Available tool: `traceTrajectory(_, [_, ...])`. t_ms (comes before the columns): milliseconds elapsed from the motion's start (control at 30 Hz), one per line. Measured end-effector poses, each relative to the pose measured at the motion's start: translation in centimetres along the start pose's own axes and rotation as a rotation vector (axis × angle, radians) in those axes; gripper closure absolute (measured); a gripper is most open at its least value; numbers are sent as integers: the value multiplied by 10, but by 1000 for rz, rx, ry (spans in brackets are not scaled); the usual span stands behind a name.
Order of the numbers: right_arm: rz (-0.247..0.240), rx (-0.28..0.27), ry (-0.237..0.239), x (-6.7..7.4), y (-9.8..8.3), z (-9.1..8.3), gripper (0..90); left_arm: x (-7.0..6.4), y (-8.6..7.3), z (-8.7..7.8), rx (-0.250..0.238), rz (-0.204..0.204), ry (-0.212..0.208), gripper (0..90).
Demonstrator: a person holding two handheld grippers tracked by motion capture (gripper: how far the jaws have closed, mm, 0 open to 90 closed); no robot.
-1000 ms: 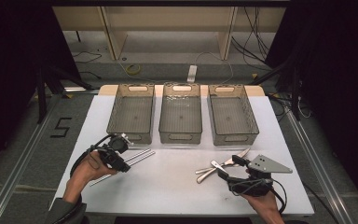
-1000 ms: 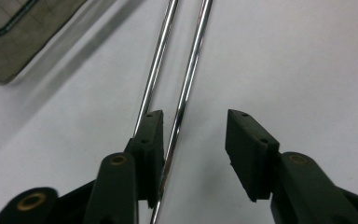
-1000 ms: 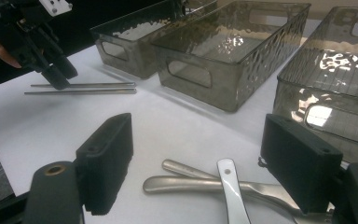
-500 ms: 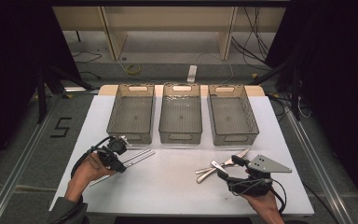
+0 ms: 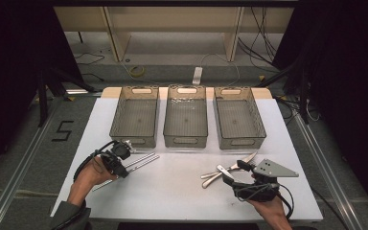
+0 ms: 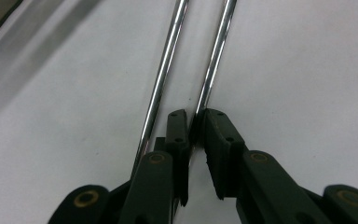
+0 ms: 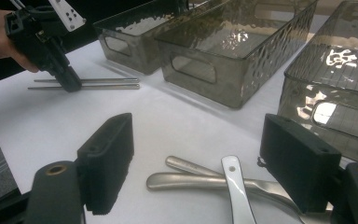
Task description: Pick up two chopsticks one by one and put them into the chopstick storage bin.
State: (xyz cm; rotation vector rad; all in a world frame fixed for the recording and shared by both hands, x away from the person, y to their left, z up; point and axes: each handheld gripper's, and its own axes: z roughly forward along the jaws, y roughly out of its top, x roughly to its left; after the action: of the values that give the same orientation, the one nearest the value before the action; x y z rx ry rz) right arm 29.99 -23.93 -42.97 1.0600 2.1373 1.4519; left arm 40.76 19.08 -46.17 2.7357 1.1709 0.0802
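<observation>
Left claw point(image 6: 195, 122) has just been closing and now pinches one rod point(image 6: 214, 60) of the pair lying on the bench point(image 5: 182, 191) just before the left bin point(image 5: 135, 117), so a lift looks ready; right claw point(image 7: 200, 163) gapes over cutlery point(image 7: 223, 184).

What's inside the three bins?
Nothing visible: the left bin, middle bin and right bin show bare floors from above. The strip of floor just behind each near wall is hidden.
</observation>
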Motion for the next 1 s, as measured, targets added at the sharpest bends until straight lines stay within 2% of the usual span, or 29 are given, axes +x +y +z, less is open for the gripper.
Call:
traceTrajectory(100, [1,4,0,0,0,0,268,-4,1,0,9,40,14,806])
traceTrajectory(133, [0,4,0,0,0,0,268,-4,1,0,9,40,14,813])
traceTrajectory(300, [-4,5,-4,0,0,0,269,-5,1,0,16,90,14,843])
traceTrajectory(600, [-6,10,-5,0,0,0,269,-8,1,0,11,147,29,851])
traceTrajectory(800, [-2,9,-4,0,0,0,270,-9,0,-3,-15,152,15,853])
traceTrajectory(1000, [-3,8,-4,0,0,0,270,-16,3,-23,-58,168,10,854])
